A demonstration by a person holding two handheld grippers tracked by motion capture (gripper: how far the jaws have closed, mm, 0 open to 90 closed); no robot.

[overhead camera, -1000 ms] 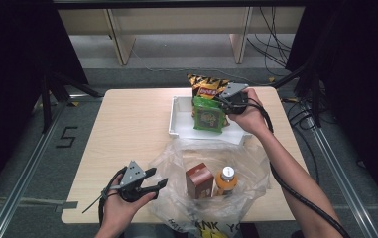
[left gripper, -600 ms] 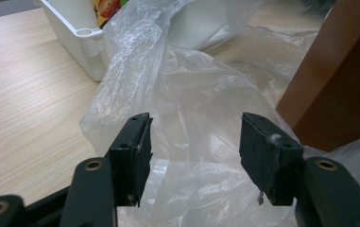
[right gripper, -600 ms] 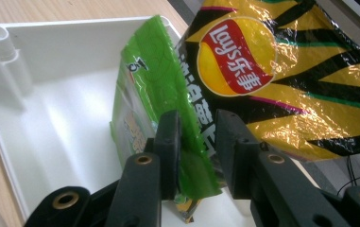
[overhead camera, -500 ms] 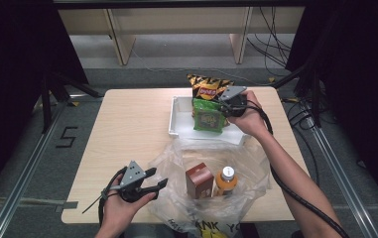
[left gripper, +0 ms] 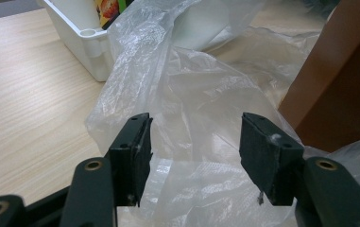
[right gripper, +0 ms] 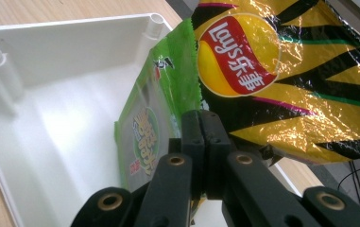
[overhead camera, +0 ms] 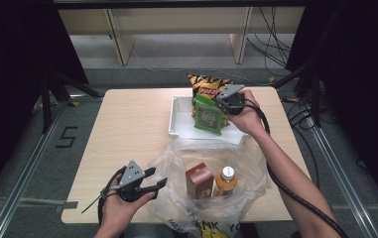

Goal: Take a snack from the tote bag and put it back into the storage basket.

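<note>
You are partway through moving snacks from the white tray (overhead camera: 176,119) at the far side of the desk (overhead camera: 127,129) into the clear plastic bag (overhead camera: 176,163) at the near edge. Your right gripper (overhead camera: 222,104) has just been closing, and in the right gripper view its jaws stand pressed together on the edge of the green snack packet (right gripper: 161,123), so that gripper is clenched on the packet. The packet stands upright in the tray, its long axis running top to bottom, printed face toward you in the high view (overhead camera: 207,115), top edge tilted a little away. Just behind it, touching or nearly so, leans a yellow and black crisp bag (overhead camera: 207,85) against the tray's far wall. Your left gripper (overhead camera: 152,181) rests near the bag's left edge with its jaws spread wide and nothing pinched; in the left gripper view the crinkled film (left gripper: 192,123) lies between and beyond them. Inside the bag stand a brown carton (overhead camera: 199,179) and an orange bottle (overhead camera: 225,179). The next move likely calls for lifting the green packet straight up clear of the tray wall, carrying it toward you, and having the left gripper catch the film to hold the mouth open
</note>
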